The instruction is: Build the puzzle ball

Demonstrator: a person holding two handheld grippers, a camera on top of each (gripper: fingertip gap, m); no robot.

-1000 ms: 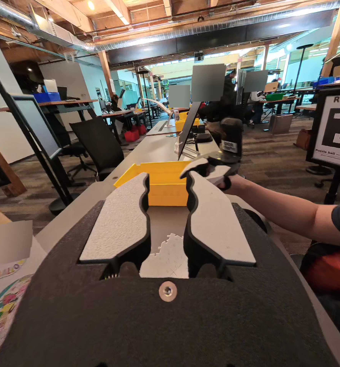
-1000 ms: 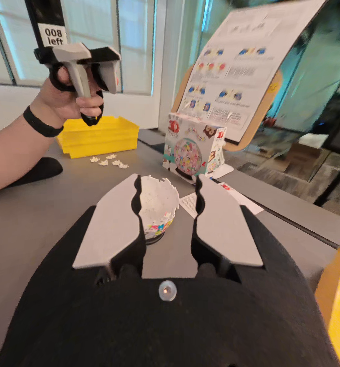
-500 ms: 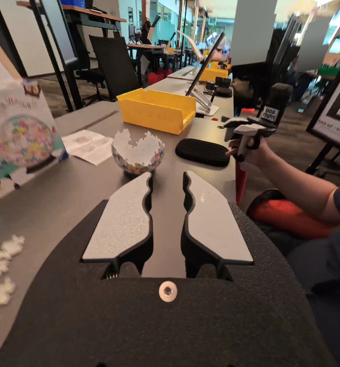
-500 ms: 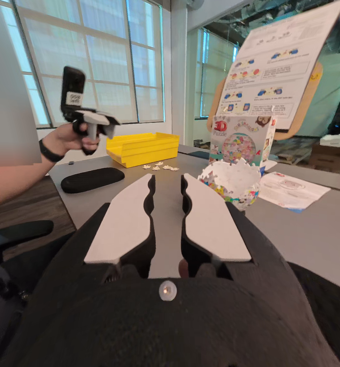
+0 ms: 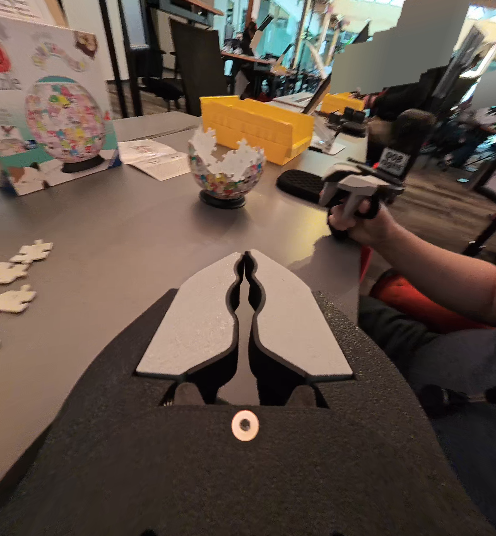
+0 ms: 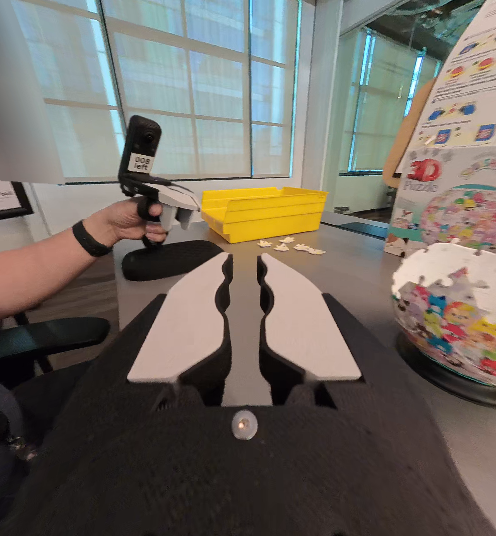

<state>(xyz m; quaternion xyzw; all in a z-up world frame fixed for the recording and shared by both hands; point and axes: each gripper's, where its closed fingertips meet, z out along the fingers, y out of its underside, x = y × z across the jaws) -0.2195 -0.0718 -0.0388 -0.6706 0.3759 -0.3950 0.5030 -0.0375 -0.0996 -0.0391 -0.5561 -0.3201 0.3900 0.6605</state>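
Observation:
The half-built puzzle ball (image 5: 226,171), a colourful bowl with a jagged white rim, sits on a black stand on the grey table (image 5: 125,232). My left gripper (image 5: 245,255) is shut and empty, short of the ball. Loose white puzzle pieces (image 5: 9,272) lie to its left. In the right wrist view the ball (image 6: 458,313) is close at the right. My right gripper (image 6: 244,256) is open with a narrow gap, empty, pointing past the ball toward several loose pieces (image 6: 290,246). Each gripper shows in the other's view: the left (image 6: 183,200) and the right (image 5: 348,185).
The puzzle box (image 5: 47,101) stands at the left with a leaflet (image 5: 154,156) beside it. A yellow bin (image 5: 255,127) sits behind the ball, another yellow bin (image 6: 264,211) behind the pieces. Black rest pads (image 5: 299,181) (image 6: 168,261) lie near the table edge. An instruction board (image 6: 478,87) leans at the right. Spacing between my two grippers at the tips: around 20 cm.
My left gripper has shut and swung left and down, now facing the ball and loose pieces. My right gripper has narrowed and shifted, so the ball now sits to its right.

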